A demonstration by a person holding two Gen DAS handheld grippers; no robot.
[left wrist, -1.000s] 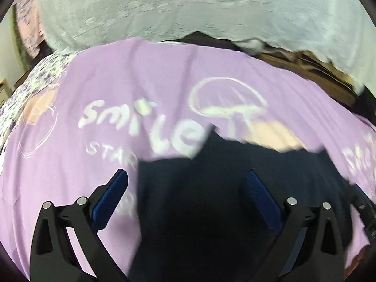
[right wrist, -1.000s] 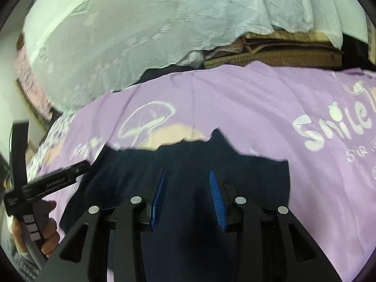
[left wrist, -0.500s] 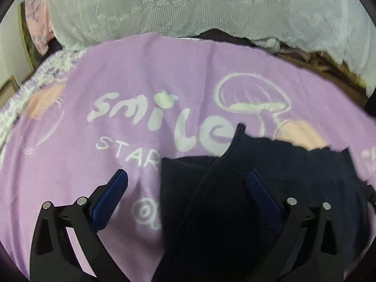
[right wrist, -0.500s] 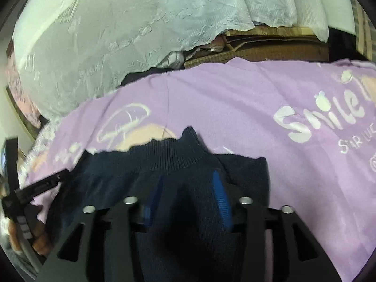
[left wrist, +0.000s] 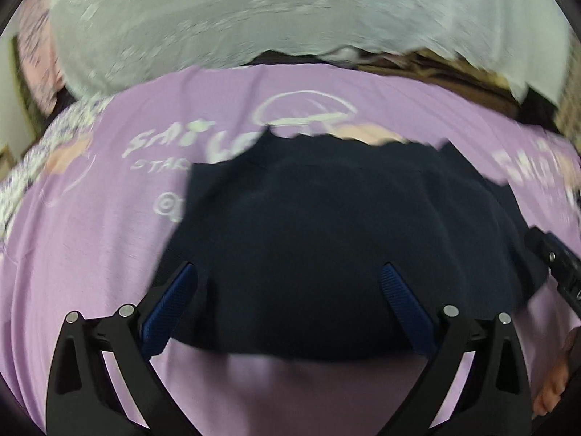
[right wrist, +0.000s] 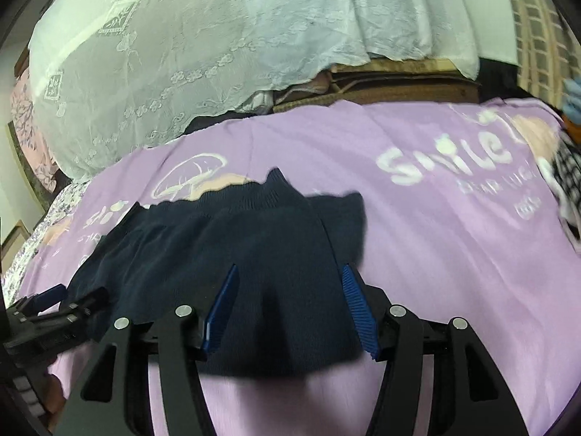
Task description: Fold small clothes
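Note:
A small dark navy garment (left wrist: pixel 326 239) lies folded on a purple printed sheet (left wrist: pixel 90 254); it also shows in the right wrist view (right wrist: pixel 225 254), with its ribbed edge toward the far side. My left gripper (left wrist: pixel 288 301) is open wide, its blue pads just above the garment's near edge. My right gripper (right wrist: pixel 290 305) is open, its pads over the garment's right near part. Neither holds cloth. The left gripper's body shows at the lower left of the right wrist view (right wrist: pixel 43 312).
A white lace cloth (right wrist: pixel 181 54) covers a heap behind the sheet, with brown folded fabrics (right wrist: pixel 381 83) beside it. A checked cloth (right wrist: pixel 566 181) lies at the sheet's right edge. A floral fabric (left wrist: pixel 36 152) borders the left side.
Both grippers pulled back toward me, so the garment's near edge and bare sheet now show. The right gripper opened wider. The garment lies flatter.

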